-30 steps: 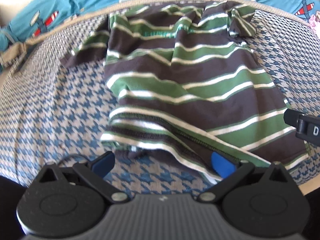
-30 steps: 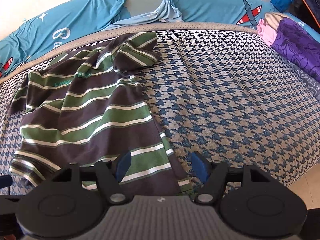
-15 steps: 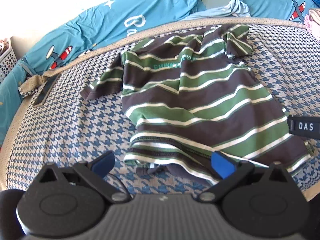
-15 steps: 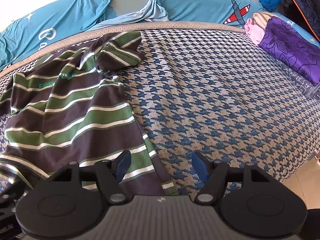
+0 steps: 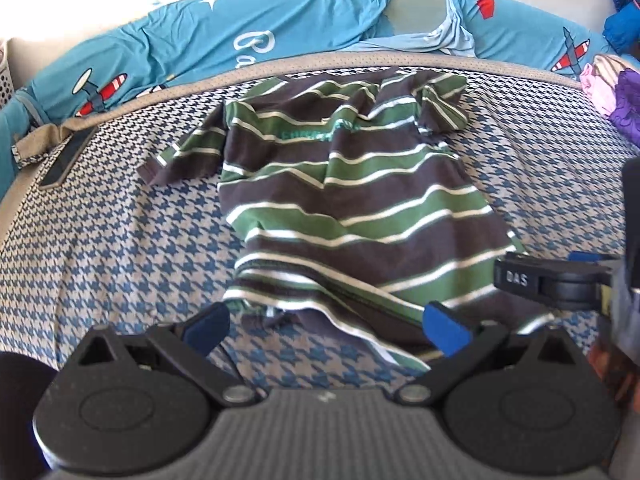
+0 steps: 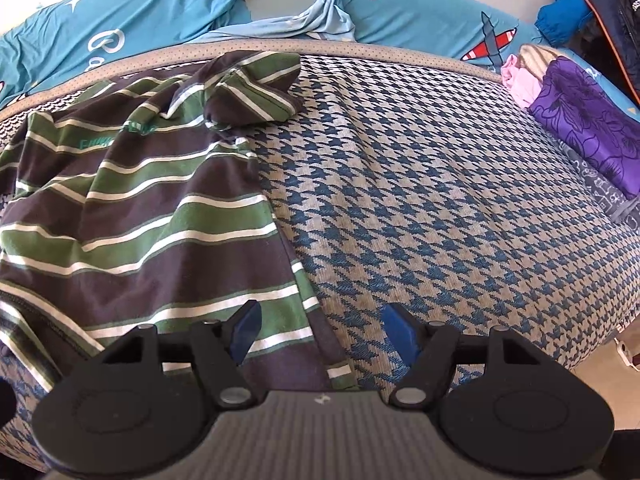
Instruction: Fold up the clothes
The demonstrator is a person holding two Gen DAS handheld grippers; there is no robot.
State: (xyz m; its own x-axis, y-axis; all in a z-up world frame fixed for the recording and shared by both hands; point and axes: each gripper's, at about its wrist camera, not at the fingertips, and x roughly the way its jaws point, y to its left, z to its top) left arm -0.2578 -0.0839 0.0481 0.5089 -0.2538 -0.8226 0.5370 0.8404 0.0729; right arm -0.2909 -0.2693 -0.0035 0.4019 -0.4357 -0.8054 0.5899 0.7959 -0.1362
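A striped shirt (image 5: 352, 200), dark brown with green and white bands, lies spread and rumpled on the houndstooth bed cover (image 5: 120, 240). Its hem is bunched near me and one sleeve (image 6: 252, 88) is folded over at the far end. My left gripper (image 5: 326, 326) hangs open just above the hem, nothing between its blue pads. In the right wrist view the same shirt (image 6: 140, 216) fills the left side. My right gripper (image 6: 320, 330) is open over the shirt's lower right corner, holding nothing. The right gripper's body (image 5: 560, 280) shows at the left wrist view's right edge.
Blue bedding with airplane prints (image 5: 280, 32) runs along the far side of the bed. Purple and pink folded clothes (image 6: 580, 120) are stacked at the far right. A blue jacket (image 6: 580, 12) hangs beyond them. The bed's right edge and the floor (image 6: 624, 344) lie close by.
Both grippers have drawn back and risen from the shirt, so more of the bed and bedding shows. The shirt lies still. Both stay open.
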